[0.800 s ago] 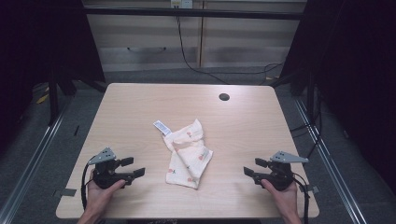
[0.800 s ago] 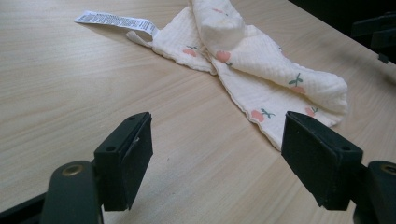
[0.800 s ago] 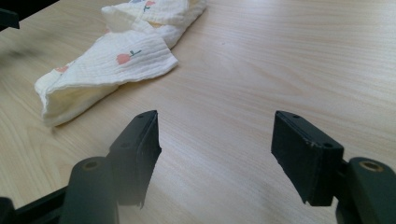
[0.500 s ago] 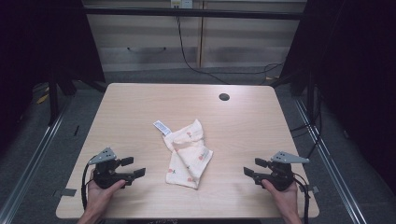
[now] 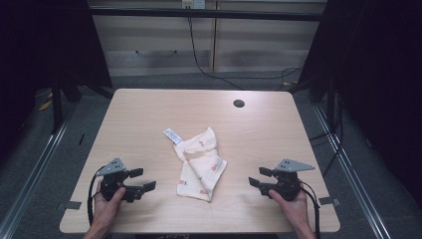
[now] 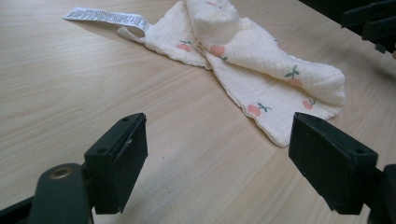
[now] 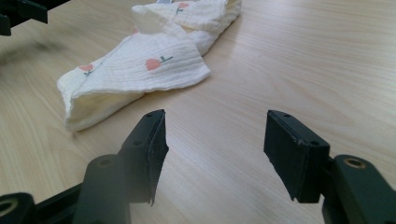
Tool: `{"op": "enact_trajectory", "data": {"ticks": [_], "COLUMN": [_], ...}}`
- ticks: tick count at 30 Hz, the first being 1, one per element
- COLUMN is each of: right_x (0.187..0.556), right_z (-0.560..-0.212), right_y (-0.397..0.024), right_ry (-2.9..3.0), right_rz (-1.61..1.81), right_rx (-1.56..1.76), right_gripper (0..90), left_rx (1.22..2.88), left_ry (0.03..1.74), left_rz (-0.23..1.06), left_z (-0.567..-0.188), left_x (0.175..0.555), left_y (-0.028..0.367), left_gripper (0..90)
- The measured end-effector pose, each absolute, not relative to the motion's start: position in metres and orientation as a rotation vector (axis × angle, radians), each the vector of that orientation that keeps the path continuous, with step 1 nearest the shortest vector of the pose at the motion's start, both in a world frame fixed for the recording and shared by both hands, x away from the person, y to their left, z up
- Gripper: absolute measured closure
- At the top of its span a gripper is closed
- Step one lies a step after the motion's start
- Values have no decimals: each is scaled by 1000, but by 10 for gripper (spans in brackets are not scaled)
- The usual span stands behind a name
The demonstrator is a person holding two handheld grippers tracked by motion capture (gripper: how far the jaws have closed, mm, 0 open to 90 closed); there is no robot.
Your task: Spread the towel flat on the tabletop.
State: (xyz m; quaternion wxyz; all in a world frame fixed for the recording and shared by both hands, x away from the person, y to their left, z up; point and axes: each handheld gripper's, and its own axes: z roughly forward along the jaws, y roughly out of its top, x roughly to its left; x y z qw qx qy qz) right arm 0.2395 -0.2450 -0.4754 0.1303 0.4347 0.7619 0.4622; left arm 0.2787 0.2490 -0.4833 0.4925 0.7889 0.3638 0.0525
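The high view looks steeply down on the whole desk (image 5: pixel 149 119) from six o'clock. Both gripper views sit low and close, facing inward, sharing the cloth (image 6: pixel 261 65) at centre.

Light wooden table (image 5: pixel 149 119), crumpled cream fruit-print cloth (image 5: pixel 201 164) lying mid-table

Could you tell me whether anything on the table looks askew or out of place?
Only the cloth: it lies crumpled and loosely folded over itself mid-table rather than flat, with its white label sticking out at the far corner. Both the left gripper and right gripper sit open, apart from it.
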Motion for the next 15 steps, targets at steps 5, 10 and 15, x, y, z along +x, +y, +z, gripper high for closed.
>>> {"op": "enact_trajectory", "data": {"ticks": [5,10,15], "right_x": [247,261,282], "right_z": [-467,-465,-466], "right_y": [-234,-221,-202], "right_ry": [2267,2292,2302], "right_rz": [1341,1342,1400], "right_rx": [1238,1193,1158], "right_gripper": [361,385,405], "left_rx": [1934,1932,1934], "left_ry": [879,876,873], "left_rz": [148,158,183], "left_z": [-483,-483,-483], "left_x": [278,279,279], "left_y": [246,245,246], "left_gripper": [218,229,232]}}
